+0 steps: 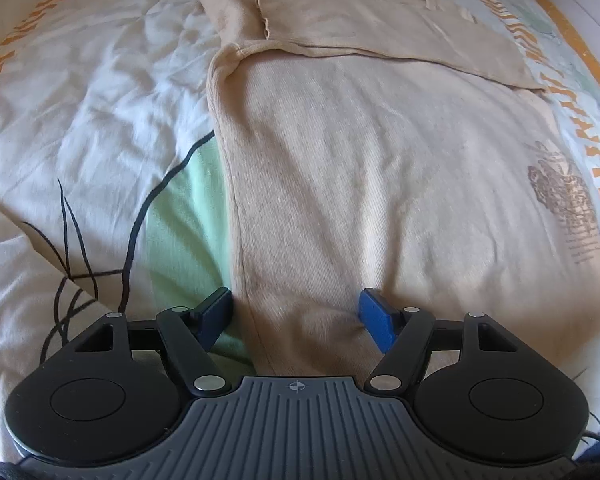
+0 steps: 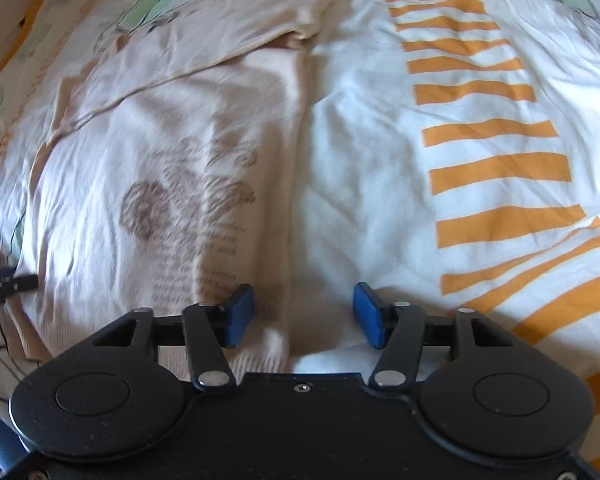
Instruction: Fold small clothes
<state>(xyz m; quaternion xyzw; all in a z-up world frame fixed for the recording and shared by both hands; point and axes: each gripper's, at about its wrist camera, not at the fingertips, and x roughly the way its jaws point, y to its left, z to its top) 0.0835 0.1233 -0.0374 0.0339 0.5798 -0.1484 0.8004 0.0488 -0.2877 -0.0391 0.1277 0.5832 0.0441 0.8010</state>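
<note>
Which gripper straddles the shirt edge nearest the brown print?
The right gripper: the brown print on the beige shirt lies just ahead of it, whereas the left gripper straddles the plain opposite edge.

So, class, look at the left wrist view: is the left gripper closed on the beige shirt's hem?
No: the left gripper is open, its blue fingers spread either side of the beige shirt's edge.

The shirt [image 1: 360, 184] lies flat on the bed [image 1: 92, 112], one sleeve [image 1: 380, 28] folded across its far end. The left gripper [image 1: 296, 316] straddles the shirt's near left edge. The right gripper [image 2: 304, 316] straddles its near right edge, bed cover to its right.
</note>
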